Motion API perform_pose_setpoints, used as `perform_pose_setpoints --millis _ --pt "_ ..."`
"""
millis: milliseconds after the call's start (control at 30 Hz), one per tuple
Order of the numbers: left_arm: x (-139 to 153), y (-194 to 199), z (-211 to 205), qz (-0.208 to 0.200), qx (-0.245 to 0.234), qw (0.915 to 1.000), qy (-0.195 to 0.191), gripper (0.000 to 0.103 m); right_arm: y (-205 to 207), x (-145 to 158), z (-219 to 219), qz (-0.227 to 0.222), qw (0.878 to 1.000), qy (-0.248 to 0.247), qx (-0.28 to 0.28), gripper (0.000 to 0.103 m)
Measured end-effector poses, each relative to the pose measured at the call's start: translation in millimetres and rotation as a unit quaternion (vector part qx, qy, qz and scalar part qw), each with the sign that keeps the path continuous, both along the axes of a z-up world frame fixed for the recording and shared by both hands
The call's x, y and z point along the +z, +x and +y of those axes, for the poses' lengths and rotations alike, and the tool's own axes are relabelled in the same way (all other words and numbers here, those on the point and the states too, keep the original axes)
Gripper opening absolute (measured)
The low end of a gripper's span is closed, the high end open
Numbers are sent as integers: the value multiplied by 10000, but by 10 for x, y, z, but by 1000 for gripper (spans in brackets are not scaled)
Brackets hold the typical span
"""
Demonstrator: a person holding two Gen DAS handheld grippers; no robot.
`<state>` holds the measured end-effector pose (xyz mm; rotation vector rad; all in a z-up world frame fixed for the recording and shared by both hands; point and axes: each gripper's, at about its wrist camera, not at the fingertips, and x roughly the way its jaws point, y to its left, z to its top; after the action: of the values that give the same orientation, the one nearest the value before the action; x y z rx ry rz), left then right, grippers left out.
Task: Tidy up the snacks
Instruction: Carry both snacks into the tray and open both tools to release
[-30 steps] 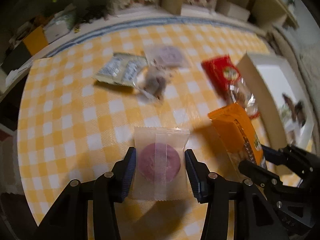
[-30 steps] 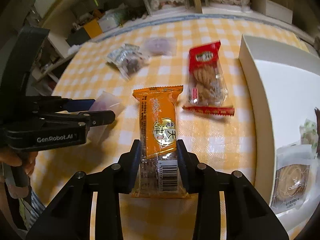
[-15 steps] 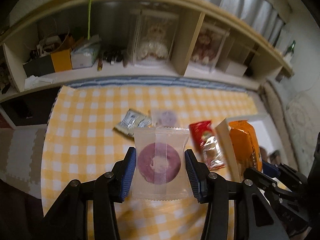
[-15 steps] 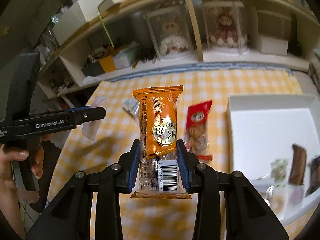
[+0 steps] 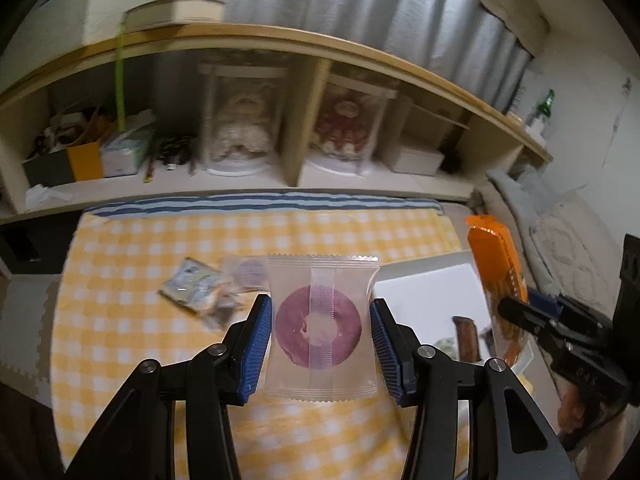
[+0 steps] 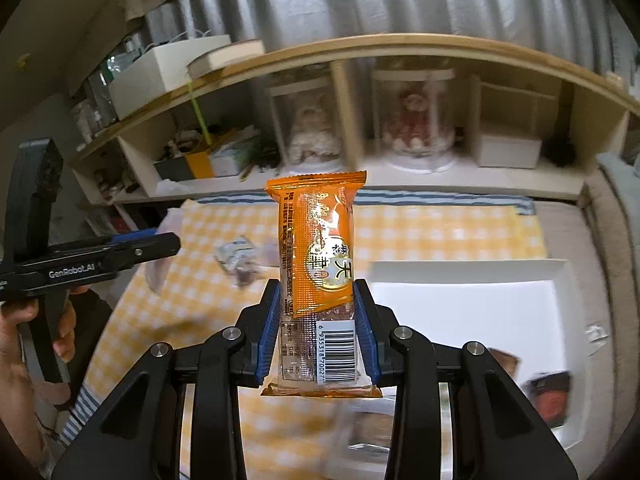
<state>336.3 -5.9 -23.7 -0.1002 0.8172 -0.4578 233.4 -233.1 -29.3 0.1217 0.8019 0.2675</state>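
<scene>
On the yellow checked cloth (image 5: 132, 280), toward its far left, a small heap of loose snack packets (image 5: 200, 292) lies well apart from the white tray (image 5: 432, 292) at the right, where a few dark wrapped pieces (image 6: 548, 396) sit near its near edge. Nothing stands between the grippers and the tray. Beyond the cloth runs a blue-striped edge, then a low wooden shelf (image 5: 296, 144) with two dolls in clear cases, boxes and clutter, backed by grey curtains.

Left gripper (image 5: 320, 344) has its blue-padded jaws closed on the sides of a clear packet with a purple ring-shaped sweet (image 5: 320, 328), held upright in the air. Right gripper (image 6: 316, 340) is clamped on the lower end of an orange snack bar (image 6: 320, 256), also upright and clear of the cloth.

Compared with a second ago, both packets have been lifted from the cloth to well above it, and the view now takes in the whole shelf; the red packet beside the tray can no longer be made out.
</scene>
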Motion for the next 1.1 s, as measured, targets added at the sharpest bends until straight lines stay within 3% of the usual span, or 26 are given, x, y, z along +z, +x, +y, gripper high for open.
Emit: perform_pose_setpoints --millis 300,633,1100 --pt "-141 173 -796 222 -373 9990 99 48 -59 -77 -929 146 9978 -356 -548 36" --pt "-568 554 -1598 595 -377 9974 121 48 -25 -356 -1853 518 9919 -569 -1013 36" --pt "-1268 1013 -1991 1118 15 9933 306 50 574 -1104 -2246 1373 9811 -1045 -874 36"
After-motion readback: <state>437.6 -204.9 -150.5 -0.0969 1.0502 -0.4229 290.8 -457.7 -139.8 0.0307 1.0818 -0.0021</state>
